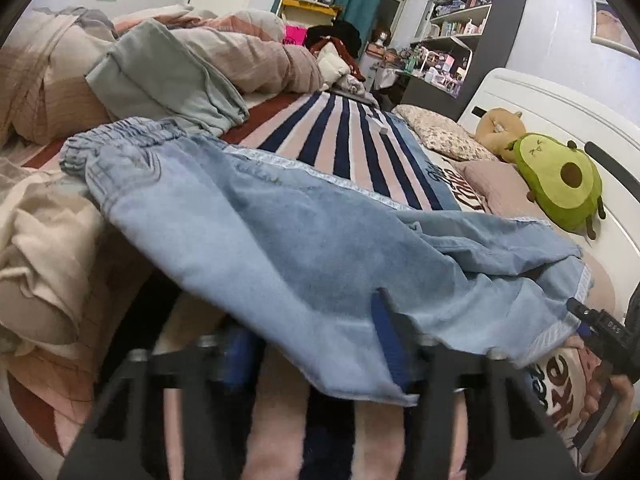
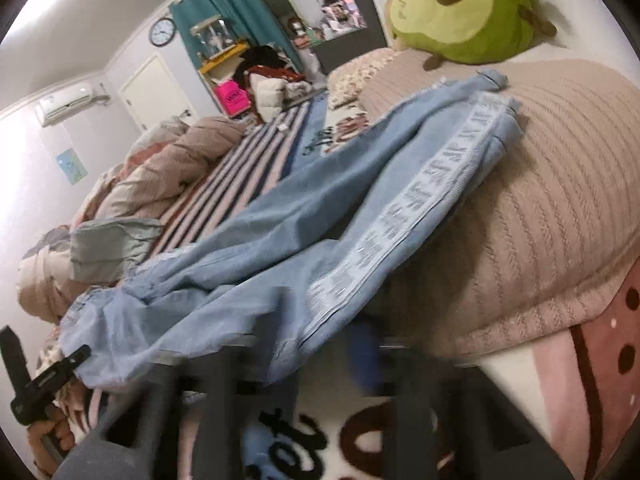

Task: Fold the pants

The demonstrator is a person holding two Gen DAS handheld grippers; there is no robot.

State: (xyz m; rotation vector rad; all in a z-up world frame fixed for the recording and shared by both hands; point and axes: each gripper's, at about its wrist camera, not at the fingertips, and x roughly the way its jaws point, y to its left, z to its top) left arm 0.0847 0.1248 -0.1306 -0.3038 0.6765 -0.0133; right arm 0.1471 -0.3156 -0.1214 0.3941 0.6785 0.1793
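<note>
Light blue jeans [image 1: 280,240] lie across the bed, with the elastic waistband [image 1: 120,136] at the left and the legs running right. In the right wrist view the jeans [image 2: 320,220] stretch up to the leg hems [image 2: 496,80] on a beige pillow. My left gripper [image 1: 316,344] stands open under the near edge of the denim. One blue pad [image 1: 390,340] pokes up and the other finger is hidden by cloth. My right gripper [image 2: 292,356] is also open at the leg's near edge, with one blurred blue pad [image 2: 362,356] showing. Neither gripper pinches the cloth.
A striped blanket [image 1: 348,140] covers the bed. An avocado plush [image 1: 560,176] rests by the white headboard [image 1: 560,108]. A grey-green folded garment [image 1: 168,76] and a heaped duvet [image 1: 48,80] sit at the left. A hand [image 1: 608,400] holds the other gripper at the right edge.
</note>
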